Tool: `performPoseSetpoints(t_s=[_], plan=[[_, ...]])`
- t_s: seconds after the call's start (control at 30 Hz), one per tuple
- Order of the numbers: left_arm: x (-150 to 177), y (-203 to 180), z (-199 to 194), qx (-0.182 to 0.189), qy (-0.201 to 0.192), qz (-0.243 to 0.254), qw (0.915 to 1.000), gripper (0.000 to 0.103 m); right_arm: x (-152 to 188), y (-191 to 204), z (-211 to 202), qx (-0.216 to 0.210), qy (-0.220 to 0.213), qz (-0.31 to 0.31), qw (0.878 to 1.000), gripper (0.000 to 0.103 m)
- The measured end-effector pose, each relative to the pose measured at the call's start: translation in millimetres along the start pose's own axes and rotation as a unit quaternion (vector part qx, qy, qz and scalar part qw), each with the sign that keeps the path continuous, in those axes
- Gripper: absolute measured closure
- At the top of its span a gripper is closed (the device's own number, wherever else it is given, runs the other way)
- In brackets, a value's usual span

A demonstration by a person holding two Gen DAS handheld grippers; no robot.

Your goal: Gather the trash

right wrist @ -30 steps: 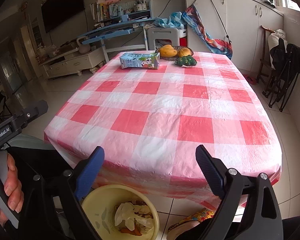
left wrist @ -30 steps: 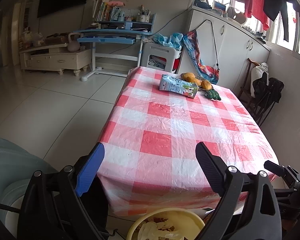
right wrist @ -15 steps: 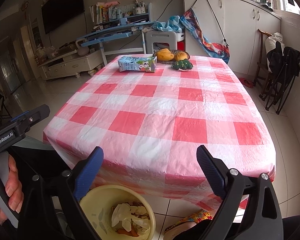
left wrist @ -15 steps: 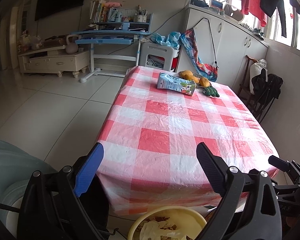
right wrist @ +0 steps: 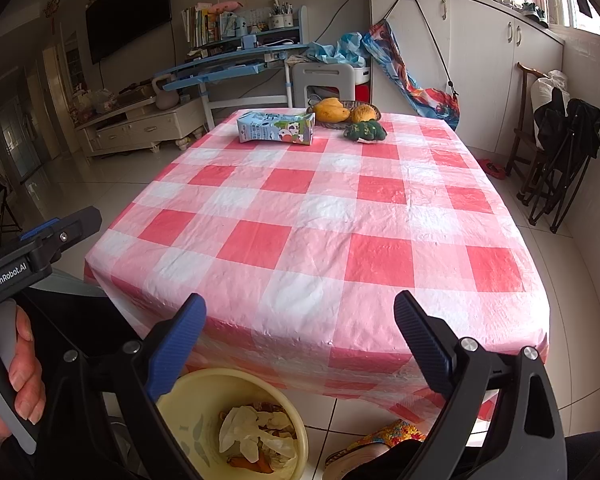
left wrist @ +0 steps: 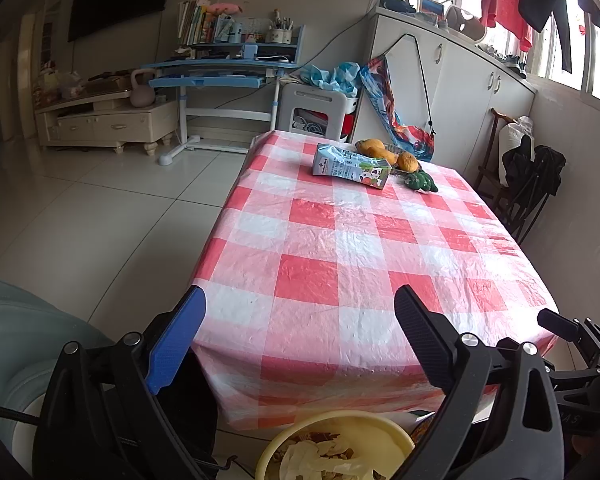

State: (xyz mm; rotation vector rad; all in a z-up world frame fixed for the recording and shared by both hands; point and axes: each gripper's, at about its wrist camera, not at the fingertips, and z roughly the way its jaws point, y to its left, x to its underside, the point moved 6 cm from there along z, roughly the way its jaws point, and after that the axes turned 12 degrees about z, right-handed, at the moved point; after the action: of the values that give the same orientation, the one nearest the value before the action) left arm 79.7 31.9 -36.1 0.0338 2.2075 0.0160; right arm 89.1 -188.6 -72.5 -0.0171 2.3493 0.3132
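**Yellow bin below, carton far ahead**

Yellow plastic marks the trash bin (right wrist: 232, 424), on the floor below and between the fingers of both tools, already holding crumpled paper. The left gripper (left wrist: 296, 344) has its fingers spread wide and empty; the right gripper (right wrist: 300, 344) likewise. The milk carton (right wrist: 276, 128), probably the trash left to collect, lies on its side well beyond the fingertips at the far end of the checked surface (right wrist: 320, 216), just beside a fruit basket (right wrist: 346, 111) and a green toy (right wrist: 365, 131). A long reach could nudge those neighbours, or drag the loose plastic cloth.
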Motion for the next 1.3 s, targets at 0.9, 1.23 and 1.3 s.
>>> performPoseSetpoints(t_s=[0.9, 1.23, 1.3], plan=[[-0.2, -0.5, -0.2, 0.0, 0.001, 0.0, 1.0, 0.011, 0.6, -2.0, 1.2, 0.002, -0.001, 0.001, 1.0, 0.012], [-0.4, -0.5, -0.2, 0.0, 0.001, 0.001, 1.0, 0.011, 1.2, -2.6, 1.7, 0.003, -0.001, 0.0, 1.0, 0.011], [-0.4, -0.5, -0.3, 0.0, 0.001, 0.001, 1.0, 0.011, 1.3, -2.3, 1.6, 0.003, -0.001, 0.0, 1.0, 0.011]])
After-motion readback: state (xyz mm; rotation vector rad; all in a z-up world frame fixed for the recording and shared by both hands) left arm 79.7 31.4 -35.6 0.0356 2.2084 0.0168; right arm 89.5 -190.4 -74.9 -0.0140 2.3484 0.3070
